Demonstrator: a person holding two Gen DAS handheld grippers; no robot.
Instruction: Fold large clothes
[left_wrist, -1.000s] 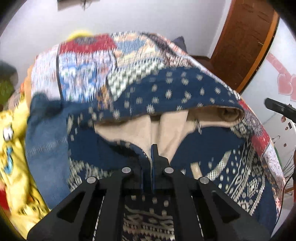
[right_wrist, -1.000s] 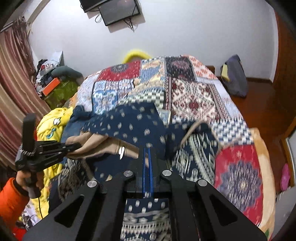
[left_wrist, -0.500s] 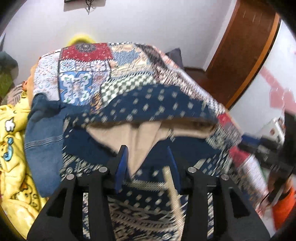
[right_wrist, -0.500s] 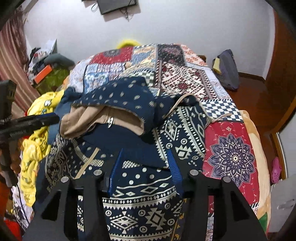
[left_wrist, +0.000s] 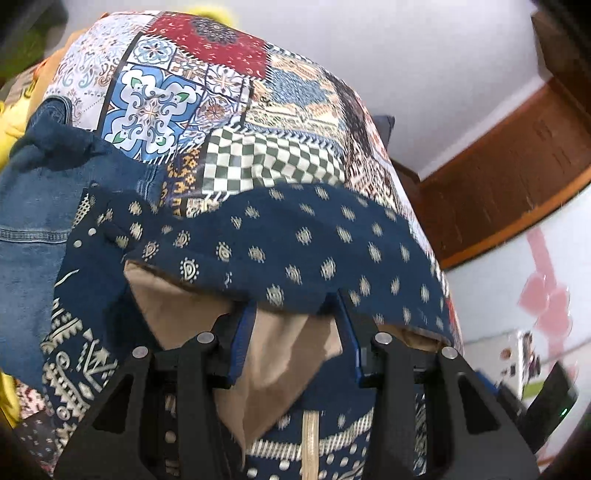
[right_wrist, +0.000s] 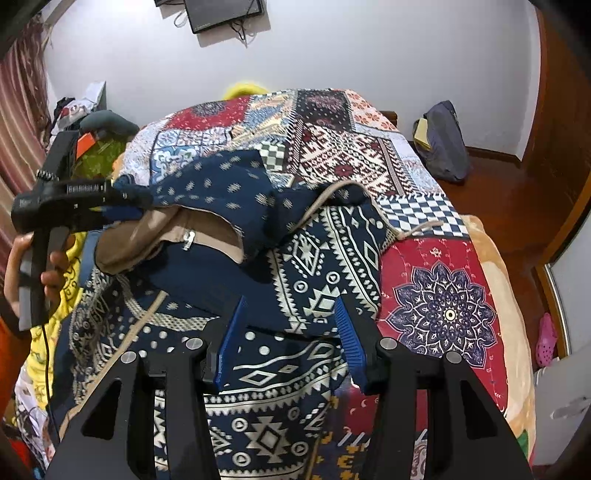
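A navy hoodie (right_wrist: 317, 266) with white geometric print and tan lining lies on the patchwork bedspread (right_wrist: 443, 314). Its dotted hood (left_wrist: 295, 236) is folded over the chest, and tan lining (left_wrist: 280, 362) shows beneath. My left gripper (left_wrist: 293, 314) is open at the hood's rim. The rim hangs between its blue pads, which do not press on it. In the right wrist view the left gripper (right_wrist: 129, 206) reaches in from the left, held by a hand (right_wrist: 37, 266). My right gripper (right_wrist: 290, 310) is open just above the hoodie's body with nothing gripped. A drawstring (right_wrist: 399, 229) trails onto the bedspread.
Blue jeans (left_wrist: 33, 221) and yellow cloth (right_wrist: 55, 332) lie along the bed's left side. A dark bag (right_wrist: 443, 140) leans on the far wall on the wooden floor. A pink slipper (right_wrist: 546, 339) sits right of the bed. A wooden door (left_wrist: 509, 177) stands at the right.
Both grippers were shut on hoodie fabric and have opened, letting it drop onto the bed. The left has rolled and moved up to the hood's rim. The right has sunk a little.
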